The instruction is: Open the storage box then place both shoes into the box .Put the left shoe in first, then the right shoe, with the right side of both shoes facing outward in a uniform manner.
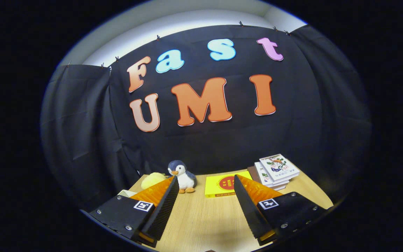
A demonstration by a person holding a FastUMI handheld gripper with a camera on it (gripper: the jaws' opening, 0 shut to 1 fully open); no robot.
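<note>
Right now the gripper (205,182) hangs above a light wooden table (205,220) with its two fingers (163,206) spread wide apart and nothing between them but bare tabletop. The inner faces of the fingers are ribbed, and each finger carries a small square marker on its upper side.

Beyond the fingertips, toward the back of the table, a plush penguin (183,176) stands upright, facing forward, just ahead of the left fingertip. Close beside it, partly hidden behind the left finger, lies a soft yellow object (152,179), rounded in shape; what it is cannot be told. Ahead of the gap between the fingers and a little toward the right one, a flat yellow book (220,186) with a red round emblem on its cover lies on the table; its right end is covered by the right fingertip. Further right and behind the right finger sits a stack of books (275,171), the top one white with a colourful illustrated cover, the pile slightly fanned so the lower edges show.

Just outside the left finger, a pale corner of something (126,192) peeks out at the table's edge; it may be part of the storage box, but that cannot be told. No shoes can be made out among the things on the table. Black cloth hangs behind the table as the booth's wall (82,140).
</note>
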